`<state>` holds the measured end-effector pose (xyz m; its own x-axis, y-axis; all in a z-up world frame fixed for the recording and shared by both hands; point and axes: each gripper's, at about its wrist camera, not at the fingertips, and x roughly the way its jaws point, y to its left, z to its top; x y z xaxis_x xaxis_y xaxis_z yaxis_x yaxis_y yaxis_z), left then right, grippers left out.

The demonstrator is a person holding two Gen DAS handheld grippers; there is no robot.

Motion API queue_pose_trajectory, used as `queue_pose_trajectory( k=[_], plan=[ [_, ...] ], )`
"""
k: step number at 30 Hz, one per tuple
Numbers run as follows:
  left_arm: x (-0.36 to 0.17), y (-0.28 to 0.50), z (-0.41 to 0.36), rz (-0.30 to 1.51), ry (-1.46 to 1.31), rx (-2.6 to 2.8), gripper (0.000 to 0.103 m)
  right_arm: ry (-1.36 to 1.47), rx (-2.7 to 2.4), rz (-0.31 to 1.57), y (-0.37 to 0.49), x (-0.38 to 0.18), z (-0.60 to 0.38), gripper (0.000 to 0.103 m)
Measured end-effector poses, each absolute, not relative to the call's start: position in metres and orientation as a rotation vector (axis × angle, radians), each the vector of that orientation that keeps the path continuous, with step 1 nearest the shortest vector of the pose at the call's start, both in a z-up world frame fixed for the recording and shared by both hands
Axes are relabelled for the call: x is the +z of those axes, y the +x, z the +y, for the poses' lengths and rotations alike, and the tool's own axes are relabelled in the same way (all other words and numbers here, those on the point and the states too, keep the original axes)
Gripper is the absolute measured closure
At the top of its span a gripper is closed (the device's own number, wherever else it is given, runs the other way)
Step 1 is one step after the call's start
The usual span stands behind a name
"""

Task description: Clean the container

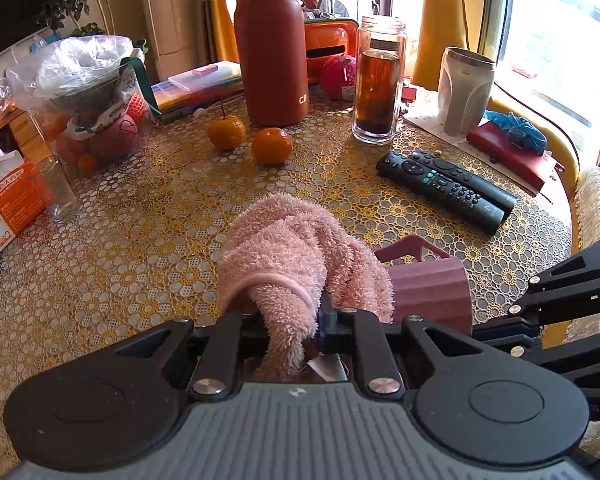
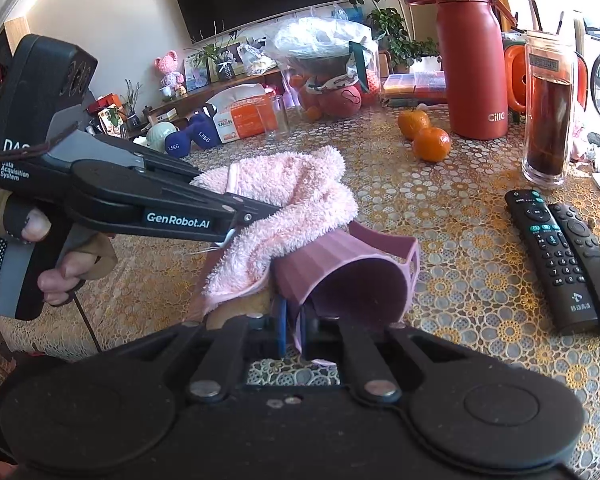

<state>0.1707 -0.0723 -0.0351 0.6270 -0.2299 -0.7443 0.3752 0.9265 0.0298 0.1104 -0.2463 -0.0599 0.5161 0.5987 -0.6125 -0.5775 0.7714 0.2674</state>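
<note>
A ribbed mauve plastic cup [image 2: 340, 276] with a handle is held tipped on its side above the table, its mouth toward the right wrist camera. My right gripper [image 2: 296, 332] is shut on the cup's rim. A fluffy pink towel [image 1: 296, 256] is bunched in my left gripper [image 1: 292, 320], which is shut on it. In the right wrist view the pink towel [image 2: 292, 200] drapes over the cup's base end, and the left gripper [image 2: 256, 216] comes in from the left, held by a hand. In the left wrist view the cup [image 1: 432, 288] lies right of the towel.
On the patterned tablecloth [image 1: 148, 216] stand a red flask [image 1: 272, 52], a glass tea bottle [image 1: 380, 80], two oranges [image 1: 272, 146], two remote controls [image 1: 448, 188], a steel tumbler [image 1: 464, 92], a bagged fruit bowl [image 1: 88, 96], an empty glass [image 1: 60, 188] and a tissue box [image 1: 8, 200].
</note>
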Motion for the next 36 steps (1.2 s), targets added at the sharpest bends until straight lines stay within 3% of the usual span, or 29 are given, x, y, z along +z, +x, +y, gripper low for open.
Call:
queue_pose_trajectory(
  k=[13, 26, 36],
  plan=[
    [-0.063, 0.174, -0.038, 0.914, 0.200, -0.246, 0.086, -0.033, 0.685, 0.727, 0.116, -0.042, -0.227, 0.098],
    [-0.053, 0.145, 0.046, 0.944, 0.118, -0.128, 0.086, -0.168, 0.693, 0.708, 0.132, -0.019, -0.191, 0.099],
    [-0.059, 0.144, 0.068, 0.949, 0.071, -0.117, 0.085, -0.273, 0.696, 0.703, 0.156, -0.005, -0.156, 0.100]
  ],
)
